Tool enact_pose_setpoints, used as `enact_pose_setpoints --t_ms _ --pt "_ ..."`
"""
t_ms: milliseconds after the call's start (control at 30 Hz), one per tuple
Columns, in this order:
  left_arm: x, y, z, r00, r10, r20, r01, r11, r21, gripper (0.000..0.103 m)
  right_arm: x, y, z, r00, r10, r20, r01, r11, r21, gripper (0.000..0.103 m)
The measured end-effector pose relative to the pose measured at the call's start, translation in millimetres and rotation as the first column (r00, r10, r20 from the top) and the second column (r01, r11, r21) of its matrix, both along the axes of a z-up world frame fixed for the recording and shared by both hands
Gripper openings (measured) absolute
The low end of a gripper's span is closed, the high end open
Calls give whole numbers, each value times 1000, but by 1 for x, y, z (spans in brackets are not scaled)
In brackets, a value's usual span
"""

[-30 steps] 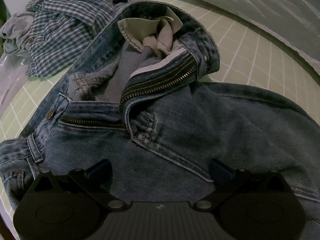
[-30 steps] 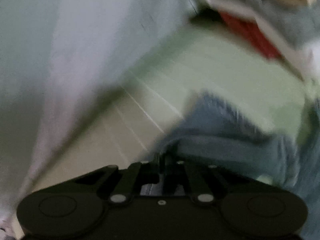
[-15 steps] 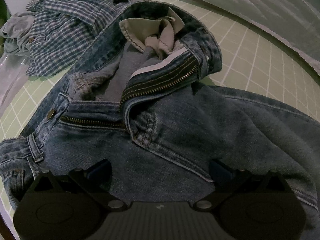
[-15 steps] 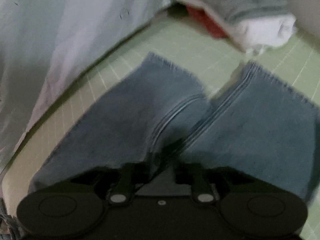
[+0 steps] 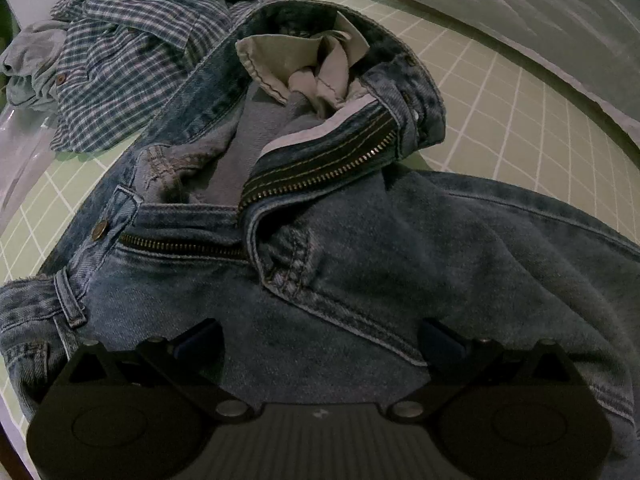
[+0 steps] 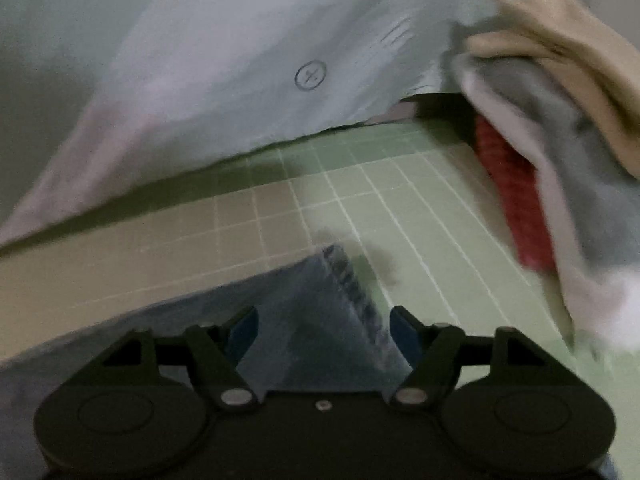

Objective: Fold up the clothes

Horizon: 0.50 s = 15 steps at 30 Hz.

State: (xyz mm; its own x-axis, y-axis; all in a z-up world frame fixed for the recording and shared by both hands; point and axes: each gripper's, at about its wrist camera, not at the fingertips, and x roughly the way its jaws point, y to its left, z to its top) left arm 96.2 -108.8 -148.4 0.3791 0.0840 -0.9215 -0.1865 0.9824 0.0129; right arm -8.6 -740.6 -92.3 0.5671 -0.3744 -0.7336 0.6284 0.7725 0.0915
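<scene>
While the jeans (image 5: 360, 264) lie spread on the green gridded mat (image 5: 520, 92), their waistband end fills the left wrist view; the fly is undone, the brass zipper (image 5: 320, 172) splayed in two lines, and a pale pocket lining (image 5: 296, 60) is turned up out of the open waist; a metal button (image 5: 99, 231) sits at the left end of the waistband, beside a belt loop. The left gripper (image 5: 320, 340) hovers just over the denim below the fly with its two fingers set wide apart, nothing between them; whether the blue pads touch the cloth I cannot tell.

At the other end, in the blurred right wrist view, a frayed hem of one trouser leg (image 6: 340, 280) lies flat on the mat (image 6: 400, 184); the right gripper (image 6: 323, 330) is parted over it, a finger to either side of the hem edge, holding nothing.

Beyond the waist, a blue checked shirt (image 5: 132, 60) lies crumpled on the mat, touching the jeans, with a grey garment (image 5: 28, 56) bunched at its far left; to the right of the hem stands a stack of folded clothes (image 6: 560, 152), beige over grey over red, well apart from the denim; a pale sheet (image 6: 200, 80) bounds the far edge of the mat.
</scene>
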Motion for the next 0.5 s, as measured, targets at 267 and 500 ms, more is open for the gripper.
enact_pose_setpoints --t_ms 267,500 --pt "2 -1 1 1000 19 -11 -19 1000 -1 103 43 -26 -14 990 125 -65 -127 992 -24 37" --pt "10 -1 2 1000 0 -27 0 1000 -4 103 67 -49 12 996 92 -10 -93 981 -171 17"
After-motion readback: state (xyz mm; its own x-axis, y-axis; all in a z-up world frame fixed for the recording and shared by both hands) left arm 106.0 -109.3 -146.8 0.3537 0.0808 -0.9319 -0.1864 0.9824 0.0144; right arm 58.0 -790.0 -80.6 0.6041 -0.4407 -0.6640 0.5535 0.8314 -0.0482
